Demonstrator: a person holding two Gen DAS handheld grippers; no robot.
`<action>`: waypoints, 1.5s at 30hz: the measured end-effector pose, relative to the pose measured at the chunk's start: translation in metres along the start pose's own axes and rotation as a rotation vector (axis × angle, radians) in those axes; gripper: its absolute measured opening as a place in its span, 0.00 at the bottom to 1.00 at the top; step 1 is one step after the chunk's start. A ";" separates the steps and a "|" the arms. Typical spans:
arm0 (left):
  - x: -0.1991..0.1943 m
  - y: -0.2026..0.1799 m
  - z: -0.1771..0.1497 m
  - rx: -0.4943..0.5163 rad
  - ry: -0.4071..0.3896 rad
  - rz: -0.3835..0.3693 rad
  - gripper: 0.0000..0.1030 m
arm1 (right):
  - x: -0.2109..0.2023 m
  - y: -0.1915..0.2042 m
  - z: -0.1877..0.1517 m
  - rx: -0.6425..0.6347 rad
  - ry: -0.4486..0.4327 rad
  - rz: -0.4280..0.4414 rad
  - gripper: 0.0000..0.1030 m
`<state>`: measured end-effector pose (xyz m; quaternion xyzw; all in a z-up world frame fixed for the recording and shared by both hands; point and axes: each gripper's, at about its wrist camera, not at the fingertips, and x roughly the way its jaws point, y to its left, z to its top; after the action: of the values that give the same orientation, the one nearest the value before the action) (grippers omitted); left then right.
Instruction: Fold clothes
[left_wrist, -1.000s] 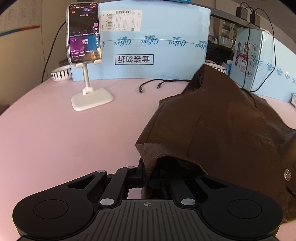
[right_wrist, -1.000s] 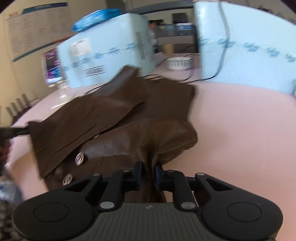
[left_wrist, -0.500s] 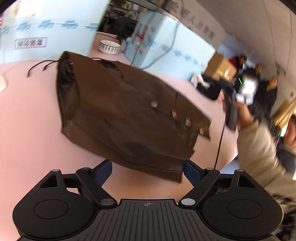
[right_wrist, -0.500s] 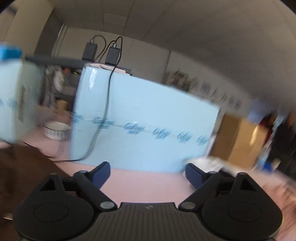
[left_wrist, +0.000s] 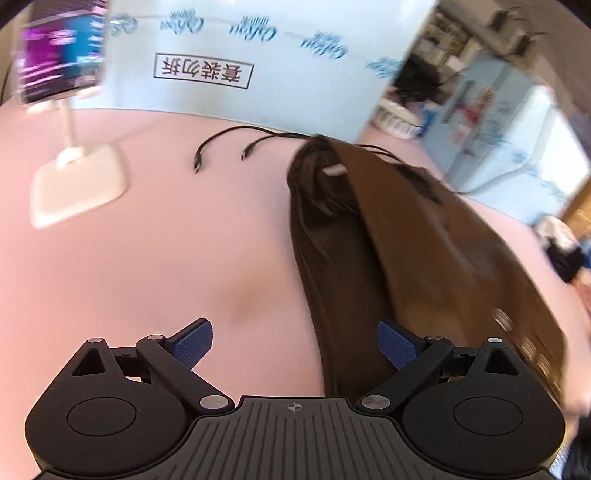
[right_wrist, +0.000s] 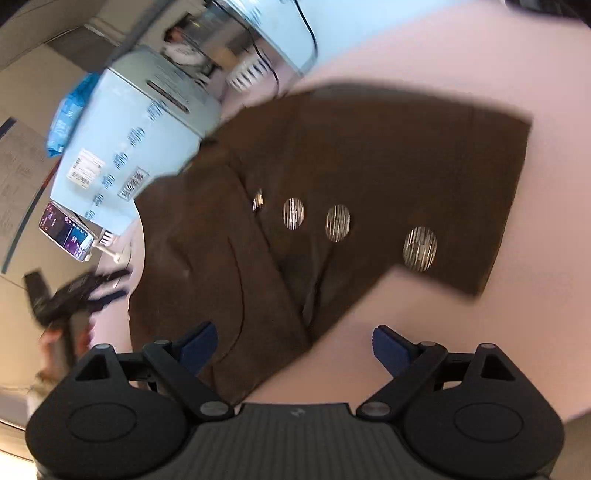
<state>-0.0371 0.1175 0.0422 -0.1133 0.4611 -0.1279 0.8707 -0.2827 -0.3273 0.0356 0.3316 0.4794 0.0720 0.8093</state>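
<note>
Both grippers, left gripper (left_wrist: 295, 341) and right gripper (right_wrist: 293, 345), were spread wide, holding nothing; the brown garment (right_wrist: 332, 192) lay on the pink bench (left_wrist: 147, 258) beneath them.

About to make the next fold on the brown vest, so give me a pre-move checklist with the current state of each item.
1. Left gripper open and empty: ok.
2. Right gripper open and empty: ok.
3. Brown vest lying on the pink table, released: ok.
4. Vest lying flat: not ok; its left edge is bunched and raised.
5. Cables free of the vest: not ok; they run under its far end.
6. Phone stand away from the vest: ok.
</note>
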 end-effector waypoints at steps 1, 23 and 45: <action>0.016 -0.002 0.011 -0.016 0.002 -0.009 0.95 | 0.002 0.003 -0.003 0.010 -0.035 -0.001 0.96; 0.003 -0.033 -0.025 -0.011 -0.112 -0.109 0.03 | 0.028 0.008 0.060 -0.255 -0.514 -0.277 0.07; -0.092 -0.096 -0.111 0.542 -0.173 0.071 0.91 | -0.056 0.000 0.021 -0.647 -0.284 -0.170 0.92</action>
<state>-0.1902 0.0484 0.0824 0.1295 0.3379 -0.2057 0.9093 -0.2955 -0.3616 0.0828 0.0241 0.3406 0.1055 0.9340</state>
